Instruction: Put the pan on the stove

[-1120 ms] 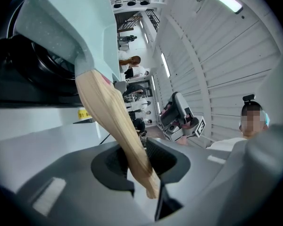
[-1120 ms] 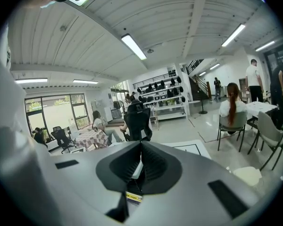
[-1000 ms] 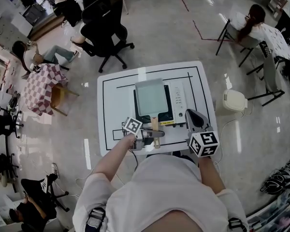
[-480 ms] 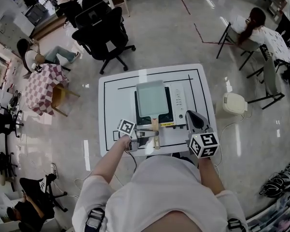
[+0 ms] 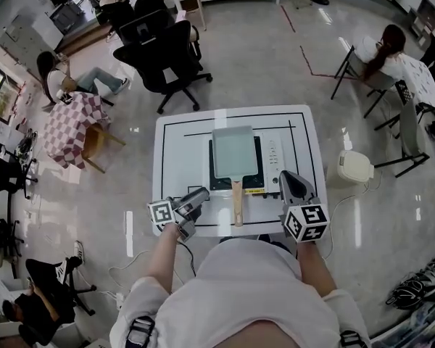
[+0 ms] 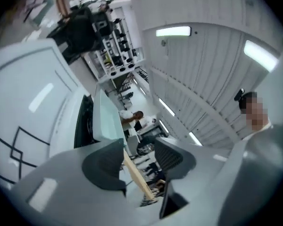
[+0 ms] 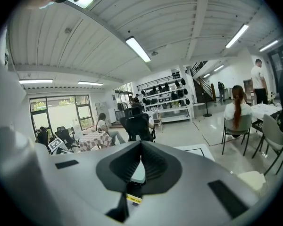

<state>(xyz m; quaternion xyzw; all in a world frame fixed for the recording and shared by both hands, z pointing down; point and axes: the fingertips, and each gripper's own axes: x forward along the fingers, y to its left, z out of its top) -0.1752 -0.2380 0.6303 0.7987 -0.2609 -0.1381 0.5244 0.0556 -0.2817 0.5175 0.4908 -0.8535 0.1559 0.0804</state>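
Head view: the pan (image 5: 235, 153), a pale rectangular one, sits squarely on the black stove (image 5: 274, 158) at the middle of the white counter (image 5: 175, 158). Its wooden handle (image 5: 237, 203) points straight back toward the person, overhanging the stove's front edge. No tool touches the pan. Judgement: the placement looks complete, the handle left outward for easy reach.

Left tongs (image 5: 197, 196) hang over the counter's near left portion, well apart from the handle and turned partly sideways. The left gripper view shows the left tongs (image 6: 139, 161) with jaws wide apart and closing. The handle (image 6: 134, 173) and pan (image 6: 106, 117) appear through the gap, but beyond the tips and not gripped. Nothing lies between the pads. Judgement: this reads as a hand clear of the work, not one set for a grasp.

Right tongs (image 5: 288, 176) rest near the stove's right front corner, beside it, touching nothing that can be seen. The right gripper view shows the right tongs (image 7: 141, 147) with jaws drawn together and empty, aimed across the room rather than down at the pan. Judgement: this side is idle, parked clear so the stove area stays unobstructed.
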